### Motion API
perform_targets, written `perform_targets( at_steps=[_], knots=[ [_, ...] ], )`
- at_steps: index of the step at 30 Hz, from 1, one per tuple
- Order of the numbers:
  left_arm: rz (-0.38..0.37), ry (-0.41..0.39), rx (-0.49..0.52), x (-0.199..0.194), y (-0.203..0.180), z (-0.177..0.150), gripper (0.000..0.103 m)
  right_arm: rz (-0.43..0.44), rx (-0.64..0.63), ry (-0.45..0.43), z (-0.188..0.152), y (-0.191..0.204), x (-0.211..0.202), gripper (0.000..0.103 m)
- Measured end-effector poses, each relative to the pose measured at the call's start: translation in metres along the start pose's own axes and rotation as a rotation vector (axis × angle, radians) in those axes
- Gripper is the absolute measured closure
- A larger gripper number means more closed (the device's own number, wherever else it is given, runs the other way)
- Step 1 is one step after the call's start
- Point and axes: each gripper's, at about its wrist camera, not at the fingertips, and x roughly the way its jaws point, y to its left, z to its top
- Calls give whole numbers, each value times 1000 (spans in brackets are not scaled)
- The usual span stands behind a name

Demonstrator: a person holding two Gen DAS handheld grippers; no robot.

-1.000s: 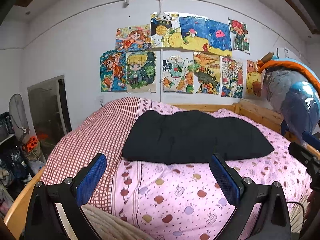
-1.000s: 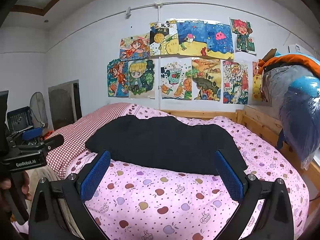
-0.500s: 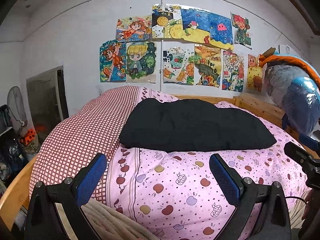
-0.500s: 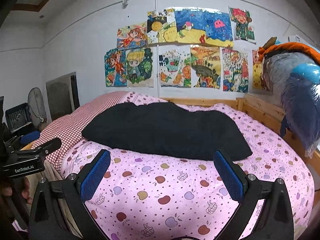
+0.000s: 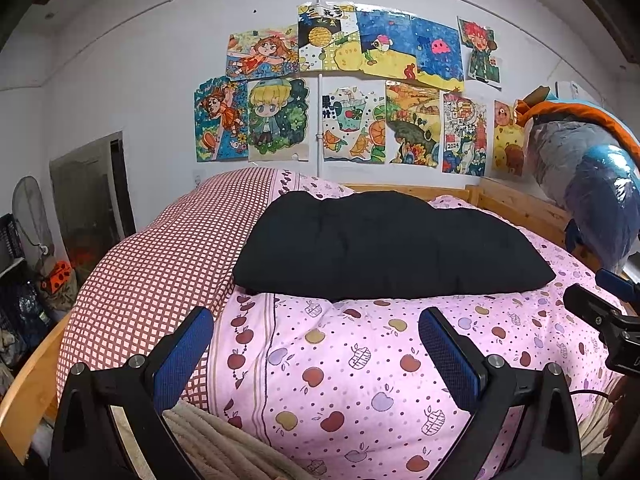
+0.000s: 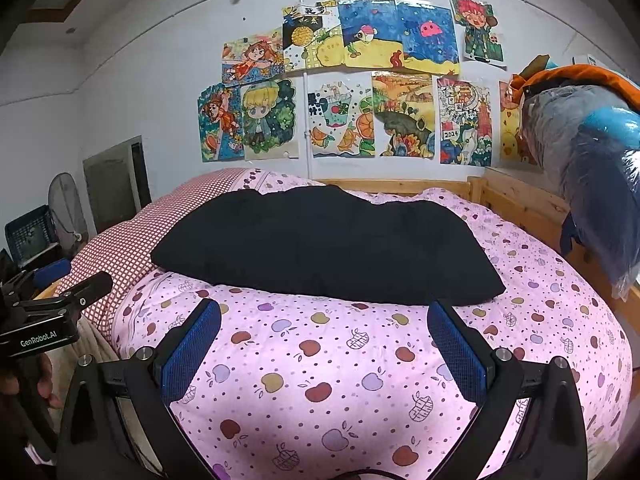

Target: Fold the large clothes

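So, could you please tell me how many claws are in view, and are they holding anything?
2. The left claw and the right claw both hover open over the pink duvet, short of the black garment, holding nothing.

Left tool (image 5: 316, 340) held level, pointing far into the scene, blue-padded fingers (image 5: 184, 354) spread wide with nothing between them; seen again at the left edge of the right wrist view (image 6: 48, 312), gripped from below by a hand (image 6: 24, 384). Right tool (image 6: 324, 344) likewise level and spread wide, pads (image 6: 456, 350) bare, gripping nothing; also visible at the right edge of the left wrist view (image 5: 604, 312), side by side with the left and well apart.
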Motion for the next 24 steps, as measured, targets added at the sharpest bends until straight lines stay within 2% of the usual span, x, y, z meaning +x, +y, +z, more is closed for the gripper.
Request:
perform_targets(
  at_steps=[24],
  knots=[
    [-3, 2, 3, -1, -3, 1, 0, -3, 8, -2, 1, -2, 2, 2]
  ],
)
